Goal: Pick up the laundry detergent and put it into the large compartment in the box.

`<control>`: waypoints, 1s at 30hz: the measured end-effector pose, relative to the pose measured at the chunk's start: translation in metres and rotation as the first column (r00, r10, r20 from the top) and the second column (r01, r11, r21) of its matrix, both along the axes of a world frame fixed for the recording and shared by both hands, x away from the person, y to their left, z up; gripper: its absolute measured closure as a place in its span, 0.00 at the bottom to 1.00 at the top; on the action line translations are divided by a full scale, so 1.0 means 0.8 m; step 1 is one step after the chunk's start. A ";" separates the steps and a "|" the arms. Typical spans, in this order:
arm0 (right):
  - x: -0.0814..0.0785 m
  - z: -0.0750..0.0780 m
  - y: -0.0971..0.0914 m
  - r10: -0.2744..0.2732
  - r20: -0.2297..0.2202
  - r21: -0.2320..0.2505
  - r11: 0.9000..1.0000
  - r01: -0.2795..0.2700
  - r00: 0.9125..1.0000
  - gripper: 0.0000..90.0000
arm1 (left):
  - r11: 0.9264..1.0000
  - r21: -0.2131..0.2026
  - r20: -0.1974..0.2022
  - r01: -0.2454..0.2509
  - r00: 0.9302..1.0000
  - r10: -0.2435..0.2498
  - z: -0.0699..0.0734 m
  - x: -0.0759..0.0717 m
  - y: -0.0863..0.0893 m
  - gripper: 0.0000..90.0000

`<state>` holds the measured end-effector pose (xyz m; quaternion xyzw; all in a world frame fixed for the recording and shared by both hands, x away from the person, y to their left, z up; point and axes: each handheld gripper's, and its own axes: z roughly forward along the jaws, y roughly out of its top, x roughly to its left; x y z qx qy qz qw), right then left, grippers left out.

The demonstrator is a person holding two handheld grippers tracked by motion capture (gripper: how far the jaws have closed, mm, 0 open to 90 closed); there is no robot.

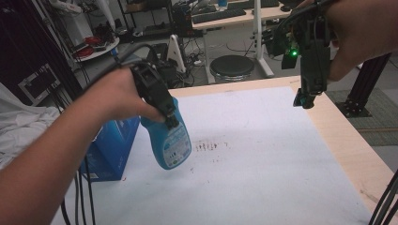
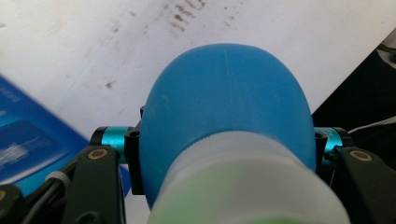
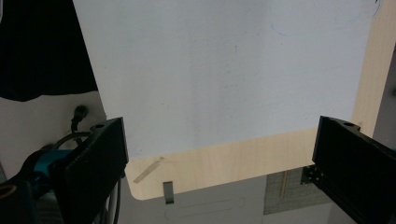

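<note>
A blue spray bottle (image 1: 172,139) with a printed label hangs tilted above the white sheet (image 1: 263,140), and my left gripper (image 1: 170,118) is shut on its upper part. In the left gripper view the bottle's blue body (image 2: 226,112) and pale collar sit between the two jaws, pressed on both sides. A patch of brown stains (image 1: 210,146) marks the sheet just right of the bottle; the stains (image 2: 180,14) also show beyond the bottle in the left gripper view. My right gripper (image 1: 305,101) hangs pointing down over the sheet's far right corner, open, nothing between its jaws (image 3: 219,158).
A blue box (image 1: 112,150) stands at the table's left edge beside the bottle. The wooden table (image 1: 347,140) shows bare along the right side of the sheet. Cables hang at the left front and the right front. A stool (image 1: 231,66) and desks stand beyond the far edge.
</note>
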<state>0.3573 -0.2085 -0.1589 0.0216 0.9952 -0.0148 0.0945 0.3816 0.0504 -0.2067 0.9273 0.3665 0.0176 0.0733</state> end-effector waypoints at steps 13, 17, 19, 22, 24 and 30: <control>0.003 -0.004 0.003 0.000 -0.004 -0.002 1.000 0.000 1.000 0.03 | 1.000 -0.020 0.035 0.006 0.999 -0.006 0.095 0.003 0.069 0.43; 0.005 -0.006 0.006 -0.003 -0.006 -0.013 1.000 0.003 1.000 0.03 | 1.000 0.003 0.051 -0.025 0.998 0.025 0.115 0.006 0.083 0.43; 0.005 -0.007 0.009 0.004 -0.007 -0.012 1.000 -0.004 1.000 0.03 | 0.999 0.008 0.066 -0.048 0.997 0.048 0.124 0.008 0.091 0.43; 0.004 -0.007 0.013 0.013 -0.005 -0.006 1.000 -0.013 1.000 0.03 | 0.995 -0.004 0.078 -0.099 0.992 0.099 0.133 0.009 0.104 0.43; 0.003 -0.007 0.014 0.015 -0.007 -0.010 1.000 -0.015 1.000 0.03 | 0.989 -0.010 0.082 -0.145 0.986 0.145 0.136 0.010 0.114 0.43; 0.003 -0.007 0.012 0.013 -0.006 -0.010 1.000 -0.013 1.000 0.03 | 0.974 -0.014 0.079 -0.226 0.971 0.227 0.140 0.016 0.142 0.43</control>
